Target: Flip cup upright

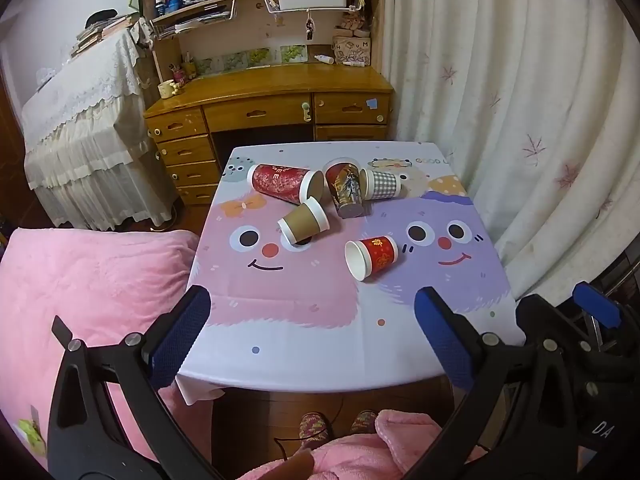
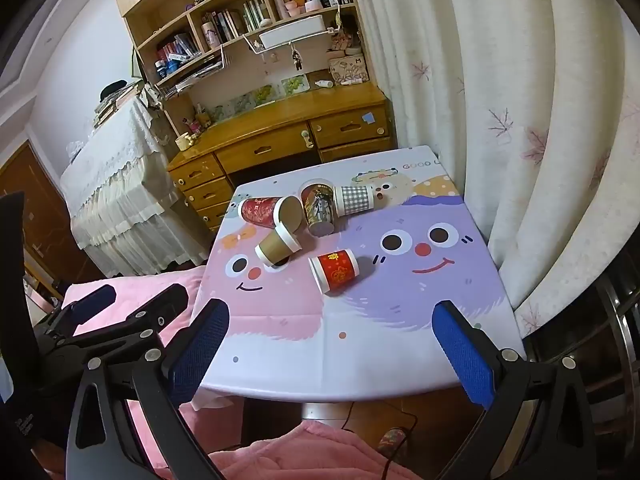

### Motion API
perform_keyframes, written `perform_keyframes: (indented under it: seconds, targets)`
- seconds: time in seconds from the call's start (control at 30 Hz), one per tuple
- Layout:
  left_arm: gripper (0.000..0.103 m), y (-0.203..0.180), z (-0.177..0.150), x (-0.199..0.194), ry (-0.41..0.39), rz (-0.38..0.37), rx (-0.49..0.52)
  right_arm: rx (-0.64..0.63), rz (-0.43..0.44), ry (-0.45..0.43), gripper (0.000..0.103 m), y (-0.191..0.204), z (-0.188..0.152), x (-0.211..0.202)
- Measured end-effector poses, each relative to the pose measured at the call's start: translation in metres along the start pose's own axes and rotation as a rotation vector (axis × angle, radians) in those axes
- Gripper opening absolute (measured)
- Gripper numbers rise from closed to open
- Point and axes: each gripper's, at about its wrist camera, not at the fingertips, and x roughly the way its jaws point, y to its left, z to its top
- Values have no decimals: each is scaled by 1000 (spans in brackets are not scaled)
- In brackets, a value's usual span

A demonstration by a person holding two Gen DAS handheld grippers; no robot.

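Observation:
Several paper cups lie on their sides on the cartoon tablecloth. A small red cup lies nearest, mouth toward the front left. A brown cup, a large red cup, a dark patterned cup and a checked cup lie behind it. My left gripper and my right gripper are both open and empty, above the table's front edge, well short of the cups.
A pink blanket lies left of the table. A white curtain hangs along the right. A wooden desk with shelves stands behind the table. The other gripper shows at the right edge of the left wrist view.

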Motion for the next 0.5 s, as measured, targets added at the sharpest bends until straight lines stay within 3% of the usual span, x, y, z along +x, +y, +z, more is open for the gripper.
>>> perform_keyframes:
  seconds: [0.5]
  targets:
    - [101,5,0,7,25,-37,-13,4,-3,9,103,0,1,3]
